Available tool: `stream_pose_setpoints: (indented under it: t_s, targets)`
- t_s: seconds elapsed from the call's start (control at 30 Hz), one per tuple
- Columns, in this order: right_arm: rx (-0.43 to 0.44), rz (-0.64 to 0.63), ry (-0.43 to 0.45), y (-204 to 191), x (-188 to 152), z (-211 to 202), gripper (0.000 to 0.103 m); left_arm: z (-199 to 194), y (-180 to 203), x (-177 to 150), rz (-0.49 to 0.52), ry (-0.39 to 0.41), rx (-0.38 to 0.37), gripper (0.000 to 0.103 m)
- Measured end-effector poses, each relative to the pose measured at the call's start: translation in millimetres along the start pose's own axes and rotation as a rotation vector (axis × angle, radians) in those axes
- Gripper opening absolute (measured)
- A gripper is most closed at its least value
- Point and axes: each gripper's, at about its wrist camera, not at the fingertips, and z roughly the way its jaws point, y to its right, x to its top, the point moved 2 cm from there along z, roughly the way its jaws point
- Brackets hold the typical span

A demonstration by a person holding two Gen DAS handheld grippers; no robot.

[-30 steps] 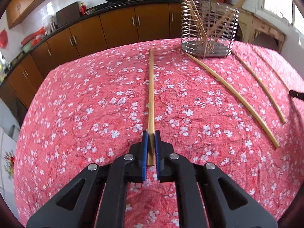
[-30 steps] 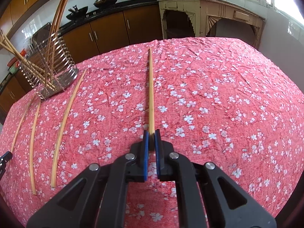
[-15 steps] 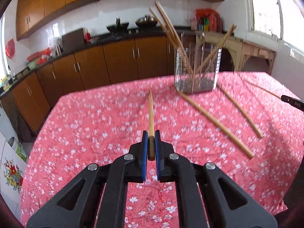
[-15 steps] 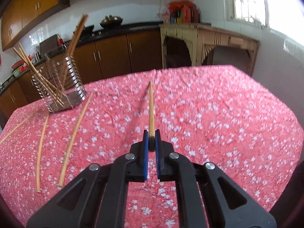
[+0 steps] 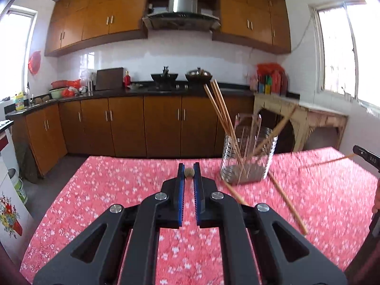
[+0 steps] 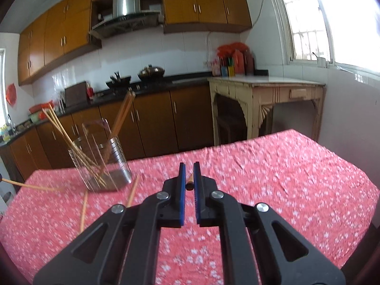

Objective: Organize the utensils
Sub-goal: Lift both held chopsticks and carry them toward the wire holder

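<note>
My left gripper (image 5: pixel 189 173) is shut on a bamboo chopstick (image 5: pixel 189 172), seen end-on between the blue pads, lifted above the red floral tablecloth (image 5: pixel 118 190). My right gripper (image 6: pixel 189 178) is shut on another chopstick (image 6: pixel 189 178), also seen nearly end-on. A wire utensil holder (image 5: pixel 248 158) with several chopsticks stands on the table to the right of my left gripper; it also shows in the right wrist view (image 6: pixel 104 166), to the left. Loose chopsticks (image 5: pixel 286 201) lie on the cloth near the holder. The right gripper's tip (image 5: pixel 365 158) with its chopstick shows at the left view's right edge.
Brown kitchen cabinets (image 5: pixel 142 128) and a black counter with pots run behind the table. A cream side table (image 6: pixel 266 104) stands at the back right. Two more loose chopsticks (image 6: pixel 131 191) lie in front of the holder. A window (image 6: pixel 332 21) is on the right.
Both grippers have lifted and tilted level, raising their chopsticks off the cloth. The chopsticks now point straight away, seen end-on. The holder appears closer and at eye level.
</note>
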Motion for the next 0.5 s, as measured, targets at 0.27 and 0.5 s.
stream_pose_setpoints:
  t_s: [0.27,0.5]
  targets:
    - [0.045,0.018,0.092,-7,38,-16,0.007,-10,0,35,-0.041,0.091,0.01,0.007]
    - [0.087,0.025,0.148,-12,59,-30,0.007,-20,6,51,-0.053,0.14,0.006,0.007]
